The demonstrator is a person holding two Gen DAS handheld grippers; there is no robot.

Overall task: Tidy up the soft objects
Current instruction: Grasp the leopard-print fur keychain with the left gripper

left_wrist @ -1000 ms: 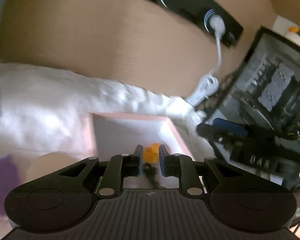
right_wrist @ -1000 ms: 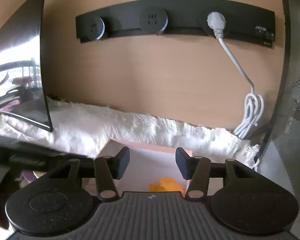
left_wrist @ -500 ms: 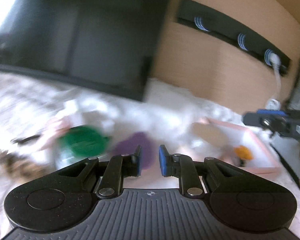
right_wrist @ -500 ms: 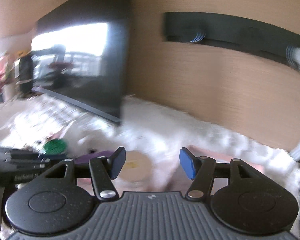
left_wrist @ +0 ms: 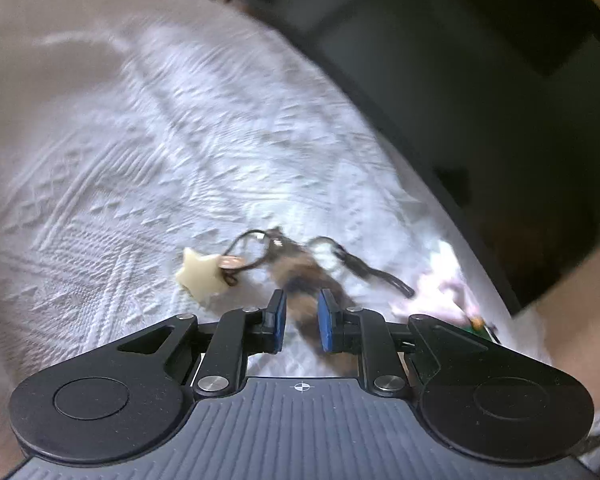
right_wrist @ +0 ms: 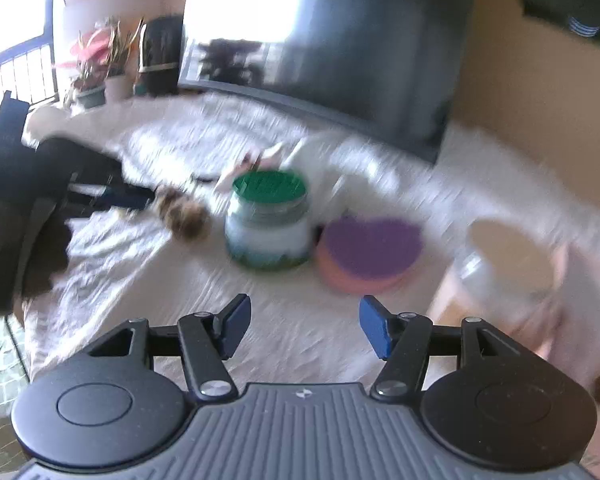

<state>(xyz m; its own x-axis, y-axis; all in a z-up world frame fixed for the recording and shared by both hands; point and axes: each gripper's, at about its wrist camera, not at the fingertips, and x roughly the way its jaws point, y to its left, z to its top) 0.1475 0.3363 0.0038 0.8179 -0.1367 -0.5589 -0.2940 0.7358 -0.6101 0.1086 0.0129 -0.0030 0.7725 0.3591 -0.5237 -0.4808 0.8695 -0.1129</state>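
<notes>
Where left gripper [left_wrist: 301, 317] hovers, furry brown-black-tan charm [left_wrist: 300, 276] w/ cord.

From my right wrist feed I see a tan wood-grain wall [right_wrist: 500, 60] with a dark power strip [right_wrist: 572, 12] mounted high on the right. A large black monitor [right_wrist: 340, 52] stands against it, its glossy screen reflecting bright daylight. At far left a window with railing bars [right_wrist: 16, 68] glows white, with potted plants [right_wrist: 100, 68] beside it. A white textured cloth [left_wrist: 160, 140] covers the tabletop in my left wrist feed, woven in raised geometric patterns, and the monitor's dark edge [left_wrist: 480, 80] runs along its far side. Everything is motion-blurred.
</notes>
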